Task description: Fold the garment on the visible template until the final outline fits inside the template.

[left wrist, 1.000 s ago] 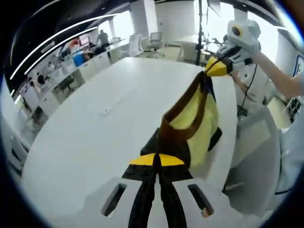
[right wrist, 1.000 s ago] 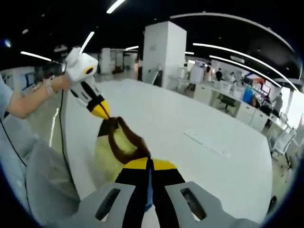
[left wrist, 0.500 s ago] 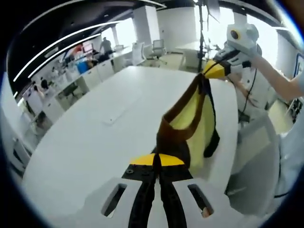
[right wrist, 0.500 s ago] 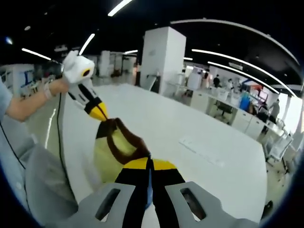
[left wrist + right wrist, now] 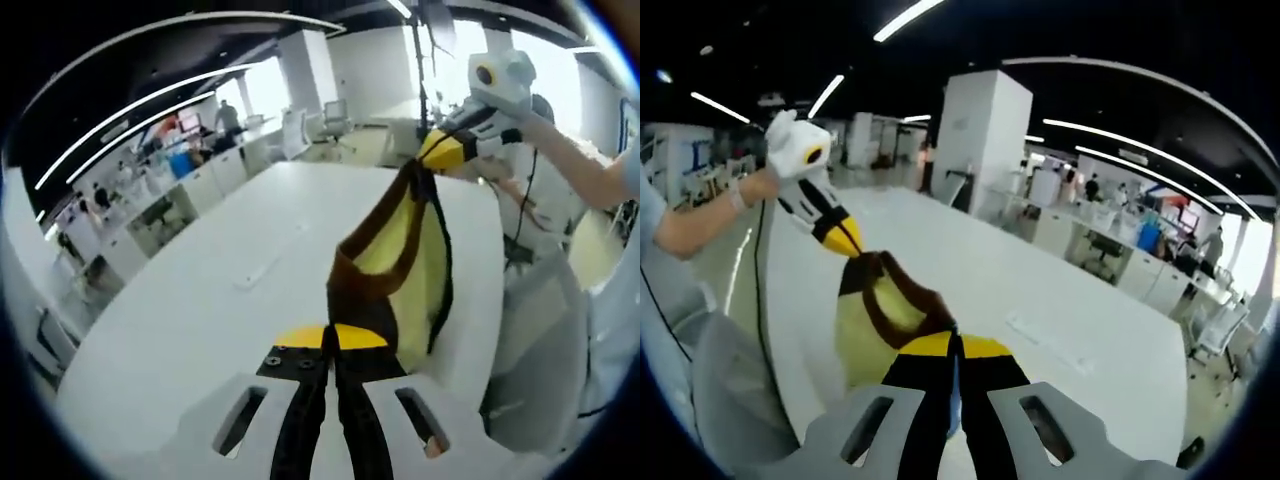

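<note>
A yellow garment (image 5: 405, 270) with dark brown trim hangs in the air, stretched between both grippers above the near edge of a large white table (image 5: 230, 290). My left gripper (image 5: 330, 340) is shut on one brown edge of it. The right gripper (image 5: 440, 150) enters the left gripper view at upper right, shut on the garment's other end. In the right gripper view my right gripper (image 5: 953, 345) is shut on the brown trim of the garment (image 5: 875, 320), and the left gripper (image 5: 845, 240) pinches the far end, held by a person's hand (image 5: 755, 185). No template outline is visible on the table.
A grey chair back (image 5: 545, 330) stands beside the table at the right. A flat white strip (image 5: 262, 272) lies on the table's middle. Desks, chairs and people fill the office behind. A white pillar (image 5: 985, 135) rises beyond the table.
Both grippers have risen with the garment, so its hem now hangs higher over the table edge. Both grips are unchanged.
</note>
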`<state>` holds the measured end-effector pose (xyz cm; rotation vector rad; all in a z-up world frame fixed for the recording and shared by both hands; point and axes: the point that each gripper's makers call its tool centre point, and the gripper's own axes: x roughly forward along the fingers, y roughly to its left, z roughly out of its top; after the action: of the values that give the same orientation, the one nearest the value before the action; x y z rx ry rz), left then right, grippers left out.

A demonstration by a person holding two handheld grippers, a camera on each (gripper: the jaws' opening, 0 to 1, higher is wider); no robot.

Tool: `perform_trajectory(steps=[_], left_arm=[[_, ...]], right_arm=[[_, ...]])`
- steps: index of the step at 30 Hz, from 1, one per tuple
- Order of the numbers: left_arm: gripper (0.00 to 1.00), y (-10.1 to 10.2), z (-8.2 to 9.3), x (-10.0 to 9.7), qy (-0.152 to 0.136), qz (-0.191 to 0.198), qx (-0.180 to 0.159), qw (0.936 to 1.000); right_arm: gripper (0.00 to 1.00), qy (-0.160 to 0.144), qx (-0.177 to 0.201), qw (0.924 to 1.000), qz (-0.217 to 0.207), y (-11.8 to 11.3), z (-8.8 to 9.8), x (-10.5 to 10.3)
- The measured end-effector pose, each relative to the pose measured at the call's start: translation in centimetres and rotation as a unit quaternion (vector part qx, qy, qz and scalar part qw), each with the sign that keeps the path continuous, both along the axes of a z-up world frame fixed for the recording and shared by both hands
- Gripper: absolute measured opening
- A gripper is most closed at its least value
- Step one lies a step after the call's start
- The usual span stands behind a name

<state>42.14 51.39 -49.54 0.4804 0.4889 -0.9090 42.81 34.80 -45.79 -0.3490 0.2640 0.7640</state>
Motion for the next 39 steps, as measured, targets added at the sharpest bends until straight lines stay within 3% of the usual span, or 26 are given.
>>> perform_trajectory(steps=[10, 14, 39], left_arm=[[0.00, -0.1, 2.2, 1.3, -0.020, -0.010, 0.001, 0.9998], [0.00, 0.5, 2.9, 2.2, -0.026, -0.005, 0.015, 0.9995], [0.00, 0.3, 9.6, 2.2, -0.085, -0.014, 0.001, 0.9963]], right_arm=[[0.02, -0.020, -0.001, 0.9998, 0.001, -0.2, 1.6, 0.6], [0.02, -0.030, 0.001, 0.9996, 0.001, -0.1, 2.7, 0.7], [0.02, -0.099, -0.006, 0.9951, 0.000, -0.7, 8.9, 0.9]])
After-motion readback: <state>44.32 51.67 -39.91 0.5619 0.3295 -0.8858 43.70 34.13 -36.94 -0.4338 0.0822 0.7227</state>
